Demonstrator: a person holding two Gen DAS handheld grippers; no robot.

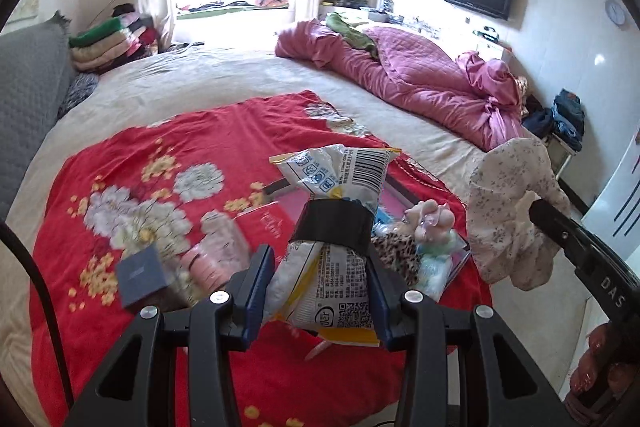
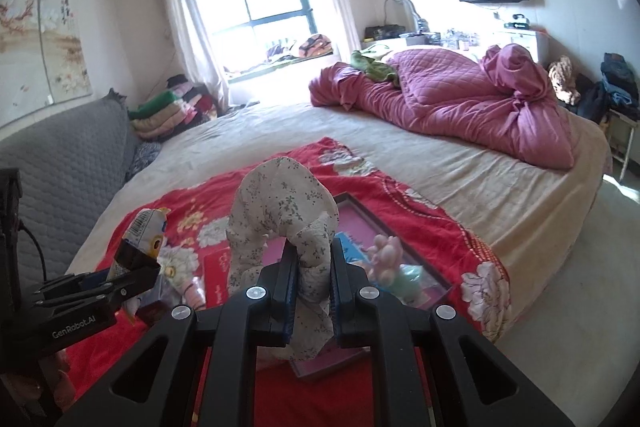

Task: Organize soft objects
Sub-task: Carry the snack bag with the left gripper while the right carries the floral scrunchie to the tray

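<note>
A bedroom, with a red floral blanket [image 1: 168, 163] spread on the bed [image 2: 460, 179]. The left gripper [image 1: 320, 267] pinches a taped snack packet [image 1: 336, 227] above it; the right gripper [image 2: 314, 287] pinches a floral cloth [image 2: 280, 207] over the pink tray [image 2: 352, 211] holding a plush toy [image 2: 386, 255]. The slick packet could slide from its pinch, and the dangling cloth may snag the tray rim.

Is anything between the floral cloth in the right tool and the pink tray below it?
Nothing visible blocks it. The white floral cloth hangs in the right tool over the dark-rimmed pink tray, which already holds a pink plush toy on its right side.
</note>
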